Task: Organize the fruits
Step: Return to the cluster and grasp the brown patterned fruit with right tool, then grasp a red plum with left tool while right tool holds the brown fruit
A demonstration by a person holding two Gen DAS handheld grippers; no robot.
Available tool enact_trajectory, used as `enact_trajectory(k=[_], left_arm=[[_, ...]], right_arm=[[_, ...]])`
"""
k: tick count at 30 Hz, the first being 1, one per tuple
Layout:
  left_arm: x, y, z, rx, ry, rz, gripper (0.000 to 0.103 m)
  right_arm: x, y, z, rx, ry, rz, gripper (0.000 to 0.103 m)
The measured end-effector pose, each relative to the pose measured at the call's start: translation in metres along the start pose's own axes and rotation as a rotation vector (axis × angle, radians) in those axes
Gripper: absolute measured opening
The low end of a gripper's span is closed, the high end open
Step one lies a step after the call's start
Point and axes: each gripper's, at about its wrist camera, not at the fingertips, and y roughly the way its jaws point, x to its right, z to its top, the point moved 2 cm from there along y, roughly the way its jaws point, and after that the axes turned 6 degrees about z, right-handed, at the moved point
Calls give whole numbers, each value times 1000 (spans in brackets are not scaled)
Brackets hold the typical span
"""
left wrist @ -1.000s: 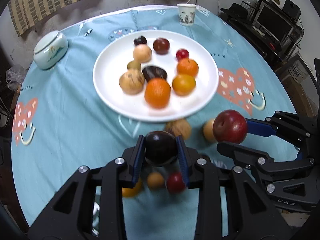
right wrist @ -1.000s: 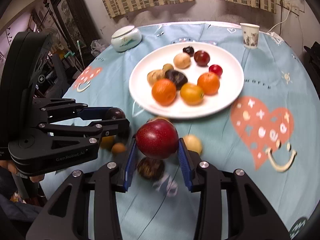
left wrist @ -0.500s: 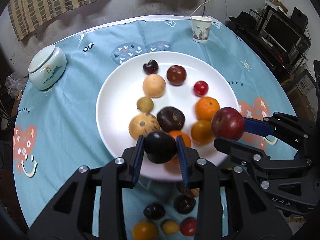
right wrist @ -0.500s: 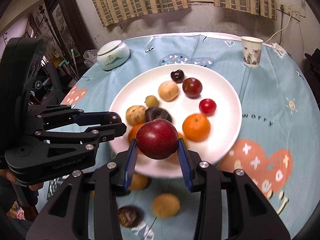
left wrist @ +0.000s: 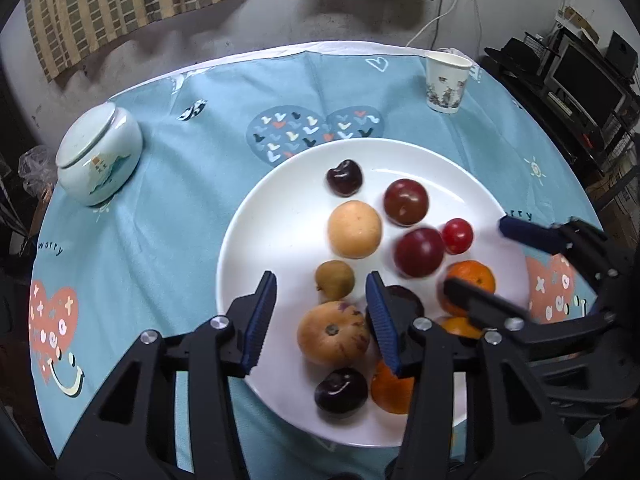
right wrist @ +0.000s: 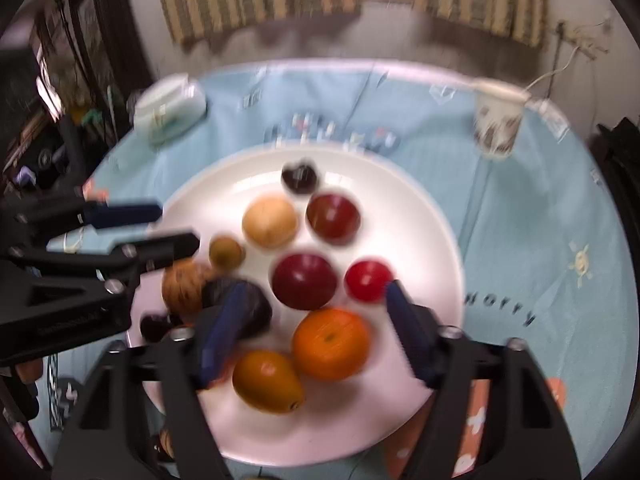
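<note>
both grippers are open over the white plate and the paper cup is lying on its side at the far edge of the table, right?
Not quite. The paper cup stands upright, as the left wrist view shows. The rest holds: the left gripper and right gripper, jaws having just been opening, are open over the white plate, nothing gripped.

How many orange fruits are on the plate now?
3 on the plate: right-rim orange, a second orange just below it, near-edge orange partly behind the left gripper. Grippers may hide others.

Orange, red, tan and dark purple fruits (left wrist: 353, 229) fill a white plate (left wrist: 256, 248) on a pale blue tablecloth (left wrist: 172, 208) patterned with hearts.
</note>
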Motion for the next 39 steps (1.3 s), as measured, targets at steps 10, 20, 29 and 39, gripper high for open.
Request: enact_trajectory(k=[10,20,29,39], left_arm=[[-43,-38,-51,-14,-97,33,60],[-46,-76,-152,-117,-125,-11,63],[-35,-105,-207,-151,-118,-19,72],[0,-109,-213,-179,-85,-100,70]], right_arm=[[-5,-48,-56,-44,18,8,79],[-59,-81,-171,-187,8,85,79],[-88,-51,-167,-194,-200,43,73],[-80,-59,-156,-213,-182,127,44]])
